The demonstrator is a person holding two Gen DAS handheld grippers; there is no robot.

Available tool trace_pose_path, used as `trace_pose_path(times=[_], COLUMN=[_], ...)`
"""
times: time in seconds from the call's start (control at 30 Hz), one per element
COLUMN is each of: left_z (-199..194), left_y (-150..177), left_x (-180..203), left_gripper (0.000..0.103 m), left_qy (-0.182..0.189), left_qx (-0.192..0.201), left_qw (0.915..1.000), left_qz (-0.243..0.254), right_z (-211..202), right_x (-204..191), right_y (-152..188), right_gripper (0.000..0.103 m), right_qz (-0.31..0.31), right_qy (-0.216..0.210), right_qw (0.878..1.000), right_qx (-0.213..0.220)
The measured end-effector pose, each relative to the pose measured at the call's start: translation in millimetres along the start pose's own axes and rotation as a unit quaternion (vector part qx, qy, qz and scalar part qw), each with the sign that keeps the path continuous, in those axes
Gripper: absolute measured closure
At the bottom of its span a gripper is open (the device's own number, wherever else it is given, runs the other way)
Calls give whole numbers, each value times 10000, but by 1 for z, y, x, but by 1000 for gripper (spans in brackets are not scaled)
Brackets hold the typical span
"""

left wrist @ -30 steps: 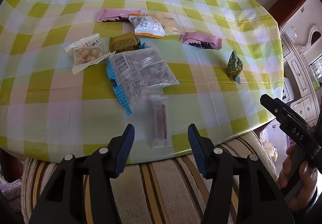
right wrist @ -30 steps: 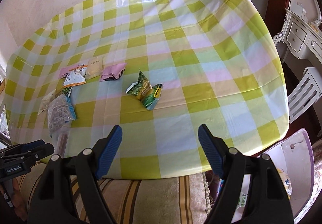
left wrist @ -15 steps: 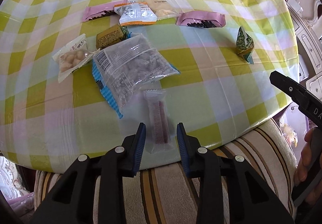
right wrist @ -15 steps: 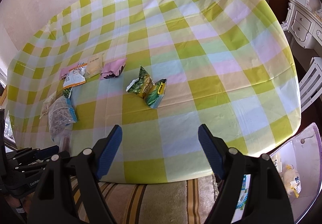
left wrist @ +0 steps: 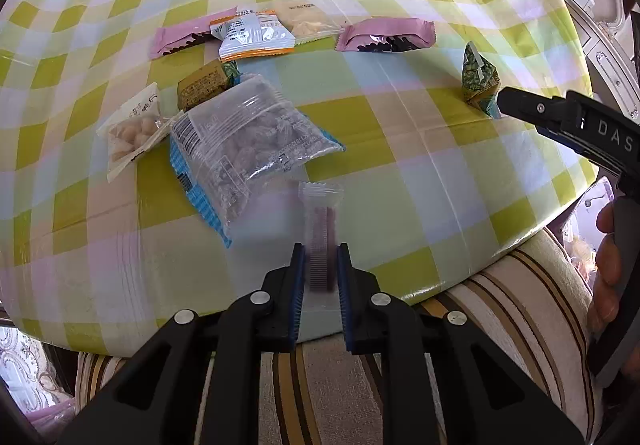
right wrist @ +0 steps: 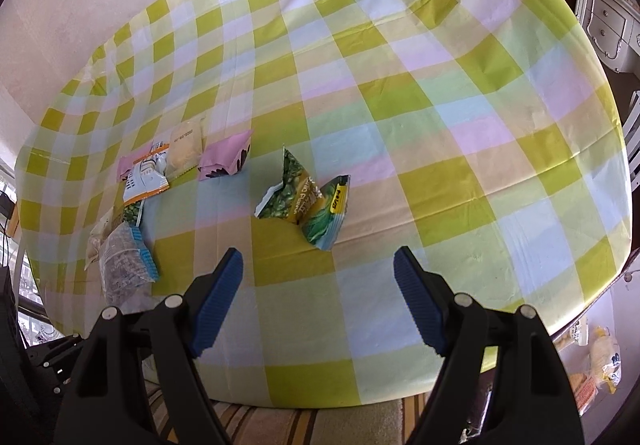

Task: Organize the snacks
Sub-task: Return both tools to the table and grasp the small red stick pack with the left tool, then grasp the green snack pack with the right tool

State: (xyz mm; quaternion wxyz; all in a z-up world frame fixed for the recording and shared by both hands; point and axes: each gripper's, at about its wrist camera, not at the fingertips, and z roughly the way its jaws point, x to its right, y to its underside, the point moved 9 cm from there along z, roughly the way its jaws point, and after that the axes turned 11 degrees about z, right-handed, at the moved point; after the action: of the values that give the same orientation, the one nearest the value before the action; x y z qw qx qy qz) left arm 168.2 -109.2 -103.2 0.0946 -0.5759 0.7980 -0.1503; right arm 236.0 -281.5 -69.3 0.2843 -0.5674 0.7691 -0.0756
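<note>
**Left jaws closing on the clear stick packet**

The left gripper (left wrist: 320, 265) is pinching a clear stick packet (left wrist: 320, 229) with a dark red bar inside; its blue pads are pressing on the packet's near end, at the near edge of the table (left wrist: 440, 181) (a green-and-yellow checked cloth is covering it). Just beyond the packet, a clear bag of brown snacks (left wrist: 248, 137) is lying on a blue-edged wrapper. Further out from that bag, a small white pouch (left wrist: 132, 129) is sitting to its left and a brown cube packet (left wrist: 200, 87) is touching its far corner. Two pink wrappers (left wrist: 386, 35), an orange-trimmed white packet (left wrist: 254, 35) and a pale yellow packet (left wrist: 306, 19) are lying in a row beyond.

The right gripper (right wrist: 318, 277) is hovering with its jaws standing wide apart and nothing between them, near the green pouches (right wrist: 304, 201), which are resting well apart from the clear bag.
</note>
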Motion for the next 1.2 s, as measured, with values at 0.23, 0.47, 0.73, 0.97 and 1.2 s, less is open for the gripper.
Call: trace_pose_path(times=[0.23,0.47,0.73,0.97,1.2], left_z=[0,-5,-11,-19,-27], left_y=[0,-1,-6,-8,-12], left_x=[3,8,9,6,7], left_gripper=[88,88,88,88,88], left_qy=[64,-2,-42,-185,-313], left_qx=[47,178,337,407,454], left_qw=[10000,9997,9992,9988,9982], left_qz=[46,161,201,174,219], right_z=[13,40,44,28,4], right_x=[-6,-1,-8,-16,-18], right_y=[-23,-27,-23,-21,-18], right_gripper=[25,25,59,69,69], right_qz=[530,652,254,-229,-576], right_qy=[-244,-84,66,227,343], right_qw=[9981,9978,9997,9992,9964], right_qx=[181,32,18,248,519])
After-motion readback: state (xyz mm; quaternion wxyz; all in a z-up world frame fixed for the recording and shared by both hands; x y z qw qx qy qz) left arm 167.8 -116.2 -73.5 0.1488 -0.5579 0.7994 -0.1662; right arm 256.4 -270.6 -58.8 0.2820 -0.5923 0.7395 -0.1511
